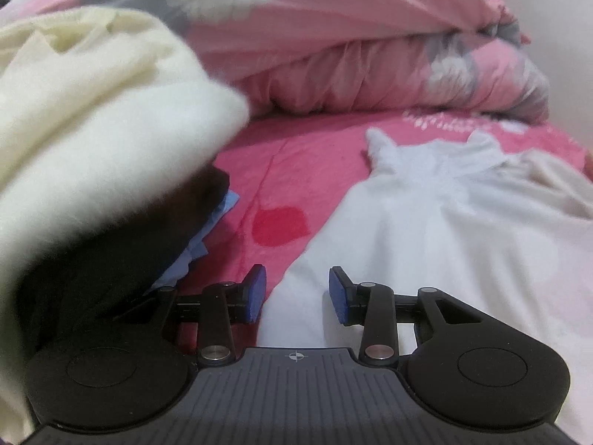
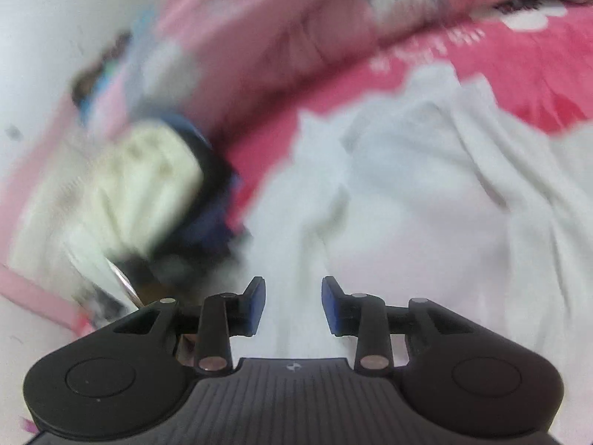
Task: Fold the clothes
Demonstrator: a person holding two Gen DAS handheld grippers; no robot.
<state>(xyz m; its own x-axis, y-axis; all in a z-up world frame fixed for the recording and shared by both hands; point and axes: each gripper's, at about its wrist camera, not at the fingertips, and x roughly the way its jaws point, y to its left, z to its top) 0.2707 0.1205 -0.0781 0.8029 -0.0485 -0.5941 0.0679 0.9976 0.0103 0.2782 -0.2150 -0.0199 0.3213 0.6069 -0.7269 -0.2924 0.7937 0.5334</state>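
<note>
The white cotton garment [image 1: 426, 222] lies spread flat on the pink printed bed sheet [image 1: 296, 155] — ready for folding; left tool [image 1: 297, 294] and right tool [image 2: 293, 306] hover part-open over it — both empty.

Both wrist views look forward and down from close above the bed [image 1: 281, 170], sharing the white garment [image 1: 426, 222] and pink quilt [image 1: 333, 37]

Garment [image 1: 426, 200] on bed [image 1: 281, 163], pile [image 1: 92, 118] left

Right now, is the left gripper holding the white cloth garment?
No, the left gripper stands open above the white cloth garment, nothing pinched.
</note>
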